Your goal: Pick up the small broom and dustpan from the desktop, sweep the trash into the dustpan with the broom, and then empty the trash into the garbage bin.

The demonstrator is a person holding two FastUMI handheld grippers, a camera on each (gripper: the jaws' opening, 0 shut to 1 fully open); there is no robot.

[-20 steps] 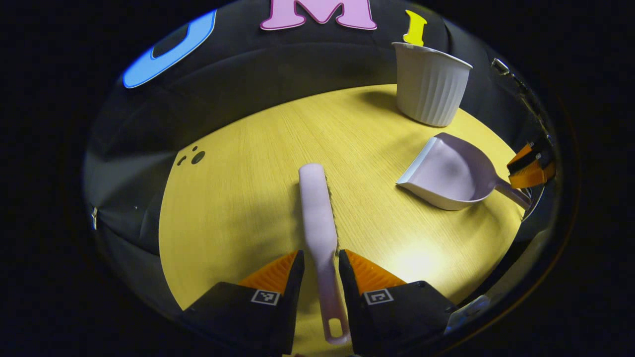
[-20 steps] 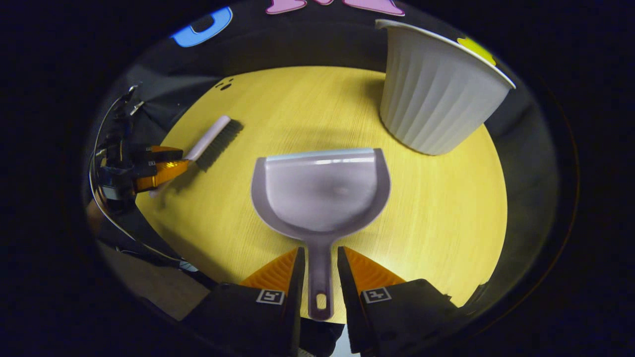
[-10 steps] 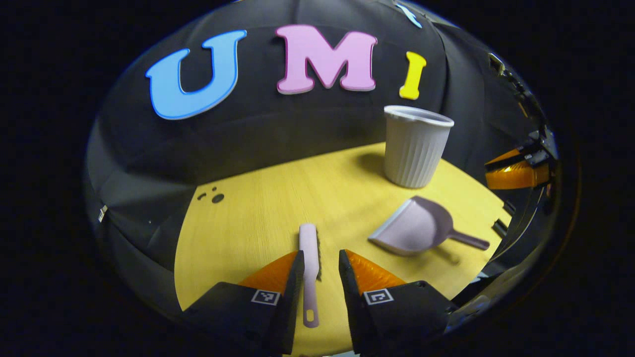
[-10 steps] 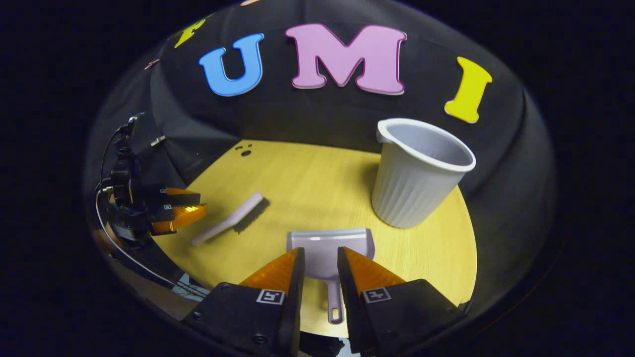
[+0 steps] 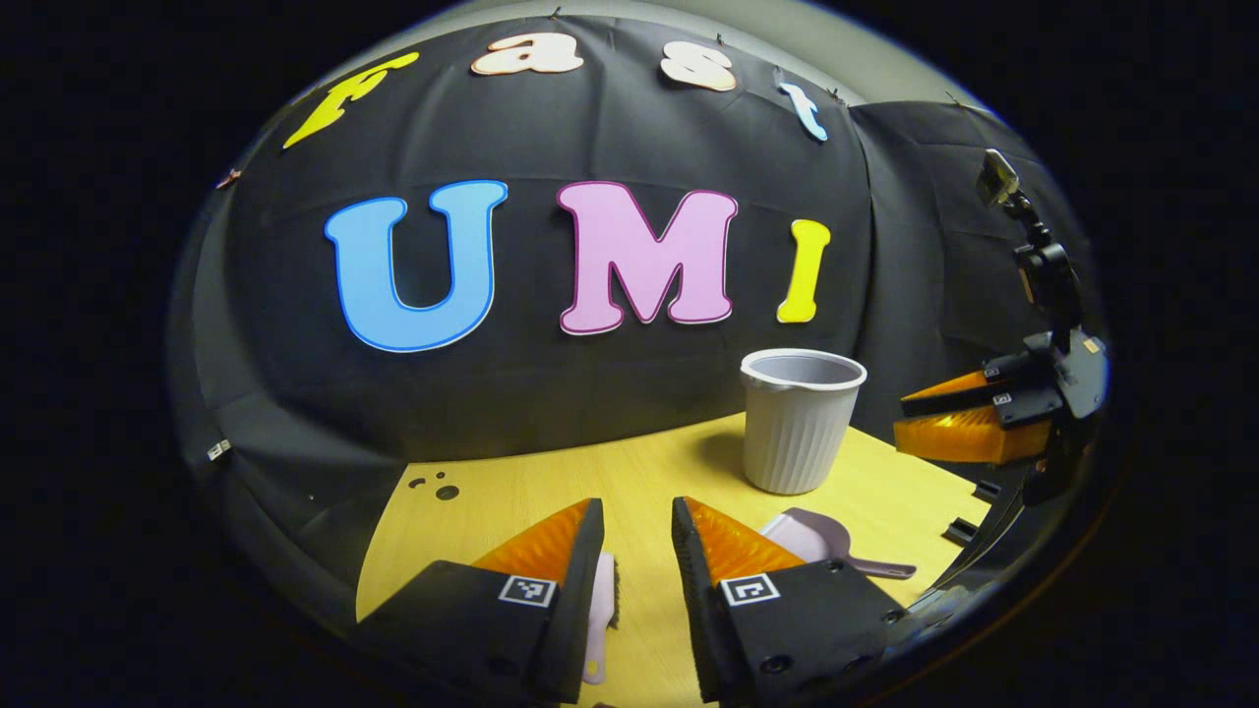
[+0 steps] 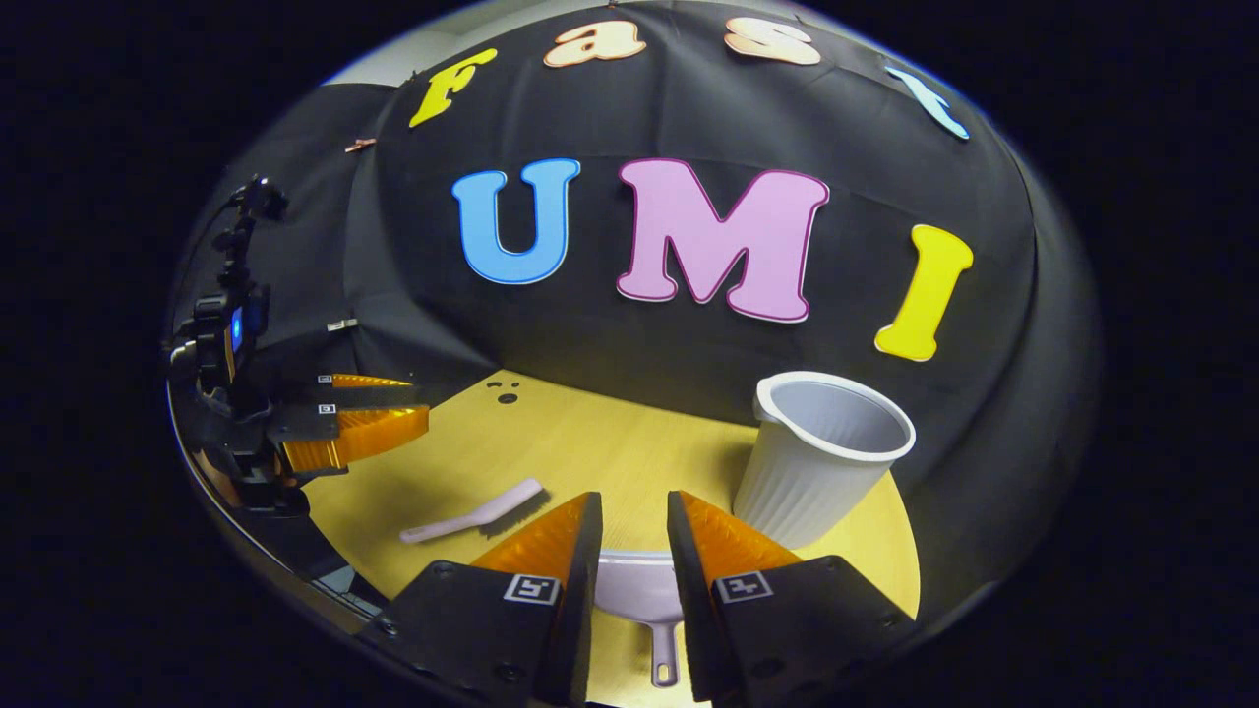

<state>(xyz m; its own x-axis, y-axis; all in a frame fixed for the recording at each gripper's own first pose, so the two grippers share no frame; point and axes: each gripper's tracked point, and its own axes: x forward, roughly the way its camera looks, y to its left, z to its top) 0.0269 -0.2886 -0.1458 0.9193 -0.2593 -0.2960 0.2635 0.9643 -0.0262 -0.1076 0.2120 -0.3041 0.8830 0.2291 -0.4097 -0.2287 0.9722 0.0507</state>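
The pale lilac broom (image 5: 600, 615) lies flat on the yellow table, far below my left gripper (image 5: 636, 506), which hangs open and empty above it. From the right gripper view the broom (image 6: 482, 511) lies at an angle, bristles toward the middle. The lilac dustpan (image 6: 639, 595) rests on the table under my open, empty right gripper (image 6: 633, 497), its handle toward me. In the left gripper view the dustpan (image 5: 816, 541) sits right of my fingers. A ribbed grey bin (image 5: 799, 418) (image 6: 826, 452) stands upright at the back right.
The yellow table (image 5: 669, 472) ends against the black cloth wall. A few small dark specks (image 6: 507, 396) lie near its far left corner. The right gripper (image 5: 969, 423) hovers off the table's right edge, and the left gripper (image 6: 359, 423) hovers off its left edge.
Both grippers have risen and drawn back from the broom and dustpan handles. Broom and dustpan stay lying on the table, now much smaller in view.
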